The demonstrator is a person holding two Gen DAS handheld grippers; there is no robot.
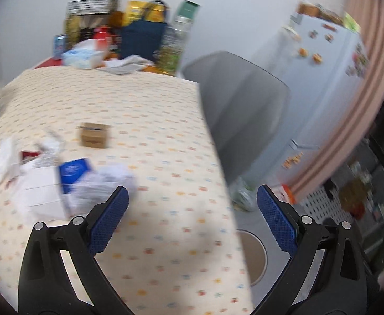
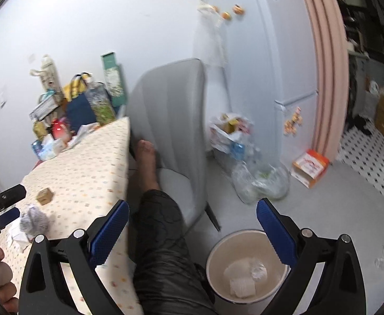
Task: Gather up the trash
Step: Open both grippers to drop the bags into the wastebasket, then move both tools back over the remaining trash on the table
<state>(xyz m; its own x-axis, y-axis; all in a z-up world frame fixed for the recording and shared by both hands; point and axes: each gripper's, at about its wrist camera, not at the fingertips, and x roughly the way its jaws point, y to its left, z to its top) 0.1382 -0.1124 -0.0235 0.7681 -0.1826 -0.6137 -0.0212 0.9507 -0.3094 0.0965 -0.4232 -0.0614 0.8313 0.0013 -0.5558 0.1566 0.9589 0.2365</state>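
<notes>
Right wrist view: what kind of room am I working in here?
Most likely a home kitchen or dining corner. A fridge covered in magnets stands by the wall, a table with a dotted cloth holds groceries and scraps, a grey chair sits beside it, and a bin stands on the floor.

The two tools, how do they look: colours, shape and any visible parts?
Left tool and right tool look alike: black plastic frames with triangular cut-outs, silver round pivot pins, and two long fingers faced with blue, finely textured pads. No cables or markings show. The person's leg wears dark, patterned knee-length shorts.
</notes>
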